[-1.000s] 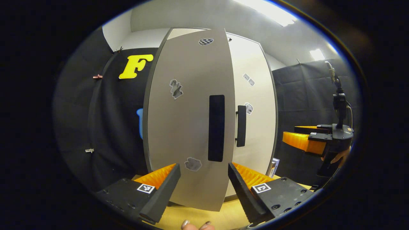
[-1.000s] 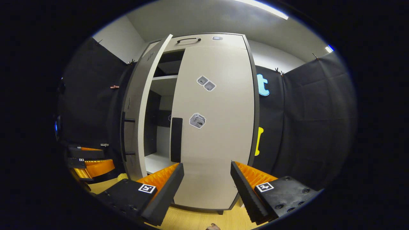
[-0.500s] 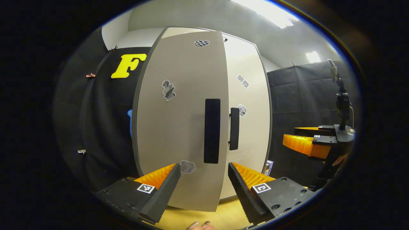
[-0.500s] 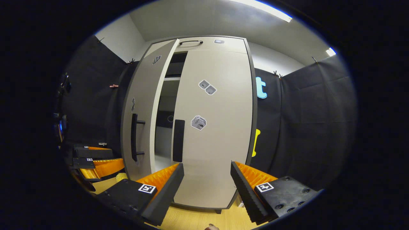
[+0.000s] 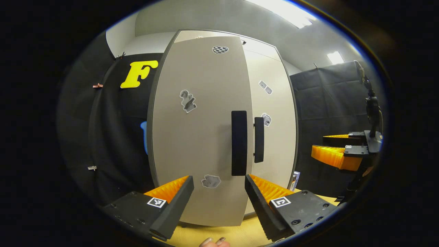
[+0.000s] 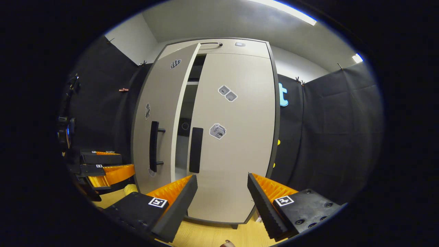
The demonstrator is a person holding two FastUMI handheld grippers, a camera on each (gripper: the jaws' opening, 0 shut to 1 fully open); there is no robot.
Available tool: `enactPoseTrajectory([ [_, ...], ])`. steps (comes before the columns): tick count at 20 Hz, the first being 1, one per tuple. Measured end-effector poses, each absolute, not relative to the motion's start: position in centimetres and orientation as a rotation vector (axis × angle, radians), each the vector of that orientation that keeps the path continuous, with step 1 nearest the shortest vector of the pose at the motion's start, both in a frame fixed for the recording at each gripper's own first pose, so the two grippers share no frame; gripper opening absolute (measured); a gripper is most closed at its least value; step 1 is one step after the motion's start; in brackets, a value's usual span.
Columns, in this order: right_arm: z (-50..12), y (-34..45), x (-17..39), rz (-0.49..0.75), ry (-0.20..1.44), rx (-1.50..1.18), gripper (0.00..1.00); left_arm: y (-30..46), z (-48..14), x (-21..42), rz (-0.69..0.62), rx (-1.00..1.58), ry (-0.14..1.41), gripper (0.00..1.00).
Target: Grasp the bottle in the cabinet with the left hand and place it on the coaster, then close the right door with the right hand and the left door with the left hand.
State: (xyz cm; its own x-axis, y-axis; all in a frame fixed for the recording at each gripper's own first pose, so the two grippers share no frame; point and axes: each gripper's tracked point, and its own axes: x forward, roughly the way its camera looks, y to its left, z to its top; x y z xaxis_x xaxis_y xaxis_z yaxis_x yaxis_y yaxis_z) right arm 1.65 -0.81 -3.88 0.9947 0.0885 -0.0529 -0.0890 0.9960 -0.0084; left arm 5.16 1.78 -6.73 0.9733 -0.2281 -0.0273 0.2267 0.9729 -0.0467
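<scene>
Facing the cabinet (image 6: 236, 48), the left hand-held gripper (image 5: 218, 202) sits at the bottom centre of the left gripper view with its fingers spread apart and nothing between them. Directly ahead, the left door (image 5: 202, 130) is not yet fully shut; the right gripper view shows a narrow dark gap between it and the right door (image 6: 236, 144), which lies flush with the cabinet. Black handles (image 5: 239, 142) sit near the meeting edges. The right hand-held gripper (image 6: 222, 202) is likewise spread apart and empty, at bottom centre of its view. Light wooden tabletop (image 6: 212, 236) runs below. The bottle cannot be made out.
</scene>
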Motion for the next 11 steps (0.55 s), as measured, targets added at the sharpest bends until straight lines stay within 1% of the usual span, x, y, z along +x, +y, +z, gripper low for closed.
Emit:
enactPoseTrajectory([
  [11, -3.8, -0.5, 2.6, 0.085, 0.039, -0.01, 0.97, 1.5, -6.7, 6.3, -0.242, -0.061, 0.026, 0.95],
])
